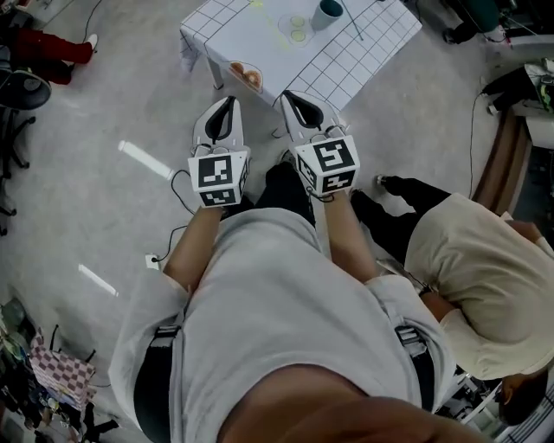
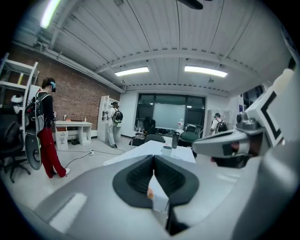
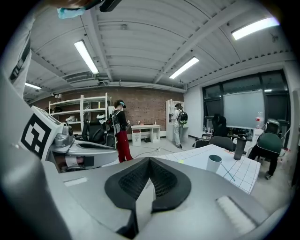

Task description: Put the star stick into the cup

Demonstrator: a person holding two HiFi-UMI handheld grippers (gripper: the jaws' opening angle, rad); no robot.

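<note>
A white cup with a teal inside [image 1: 329, 12] stands on the table with the gridded white cloth [image 1: 338, 65], ahead of me. Beside it lies a thin stick [image 1: 356, 23]; its star end I cannot make out. In the right gripper view the cup [image 3: 214, 163] and the stick [image 3: 228, 174] sit on the table at the right. My left gripper [image 1: 228, 103] and right gripper [image 1: 291, 96] hover side by side above the floor, short of the table's near edge. Both are shut with nothing between the jaws, as the left gripper view [image 2: 153, 157] and right gripper view [image 3: 150, 160] show.
A small plate with orange pieces [image 1: 245, 76] lies at the table's near corner, and round yellowish items [image 1: 297, 26] lie left of the cup. A dark bottle [image 3: 240, 147] stands further back. A person in a beige top [image 1: 472, 260] crouches at my right. Cables run over the floor [image 1: 177, 186].
</note>
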